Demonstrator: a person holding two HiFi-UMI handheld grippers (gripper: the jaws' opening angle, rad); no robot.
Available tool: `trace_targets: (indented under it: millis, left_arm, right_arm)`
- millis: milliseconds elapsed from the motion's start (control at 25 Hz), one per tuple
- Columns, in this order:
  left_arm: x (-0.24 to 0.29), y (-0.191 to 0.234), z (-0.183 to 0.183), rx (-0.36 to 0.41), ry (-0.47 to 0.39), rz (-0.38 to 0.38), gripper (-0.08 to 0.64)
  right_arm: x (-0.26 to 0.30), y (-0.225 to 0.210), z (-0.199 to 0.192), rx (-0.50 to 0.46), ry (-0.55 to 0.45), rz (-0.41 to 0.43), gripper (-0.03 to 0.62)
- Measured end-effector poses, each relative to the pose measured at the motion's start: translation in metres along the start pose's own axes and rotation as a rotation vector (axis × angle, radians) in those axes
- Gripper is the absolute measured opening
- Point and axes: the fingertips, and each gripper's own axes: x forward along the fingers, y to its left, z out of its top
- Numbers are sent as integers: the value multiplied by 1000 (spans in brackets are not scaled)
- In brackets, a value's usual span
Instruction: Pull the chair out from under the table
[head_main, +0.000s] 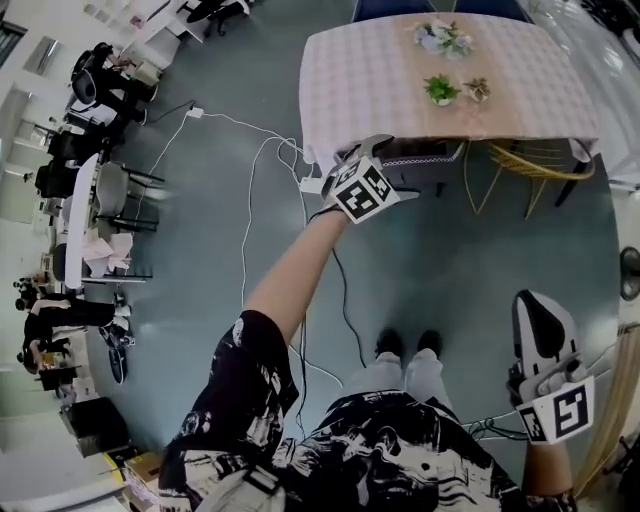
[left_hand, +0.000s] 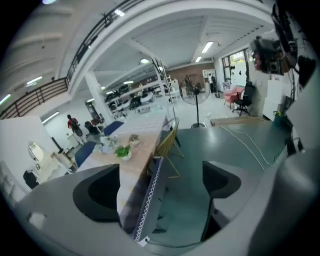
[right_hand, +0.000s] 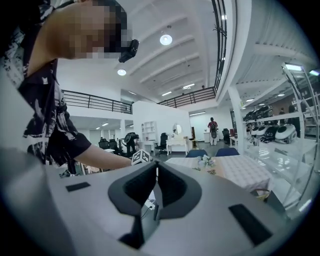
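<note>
Chair: the grey chair sits tucked under the near edge of the table; only its backrest top and some frame show.
Backrest: in the left gripper view its stitched edge stands upright between the jaws, nearer the table-side jaw.
Left gripper: the left gripper is at the backrest's left corner, jaws wide apart and not clamped.
Right gripper: the right gripper is held low and well apart from the chair, jaws together on nothing.
Slip risk: pulling before the jaws close would likely let the backrest slide out.
Cloth risk: the tablecloth hem hangs just beside the table-side jaw; pinching it could drag the small plants.
Snag risk: the white cables and power strip lie on the floor near the chair's left side and could catch a leg.
Neighbour: a yellow wire chair stands just beside on the right.
Open room: bare grey floor runs from the chair to the person's feet, which bound the pull path.
</note>
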Motion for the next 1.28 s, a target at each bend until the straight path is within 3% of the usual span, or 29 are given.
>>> trace_targets:
  millis: [320, 640, 680, 840, 1280]
  left_arm:
    - [130, 8, -92, 126, 330, -138, 509]
    - [173, 4, -128, 207, 476, -190, 504]
    - [175, 6, -131, 230, 503, -188, 474]
    - [179, 18, -136, 328, 537, -88, 137]
    - [176, 21, -136, 364, 530, -43, 83]
  right_arm:
    - [-10, -23, -33, 52, 62, -120, 11]
    - [0, -18, -53, 85, 72, -115, 11]
    - [2, -18, -56, 91, 74, -113, 11]
    - [8, -12, -65, 99, 90, -100, 11]
    - [24, 4, -44, -14, 34, -108, 11]
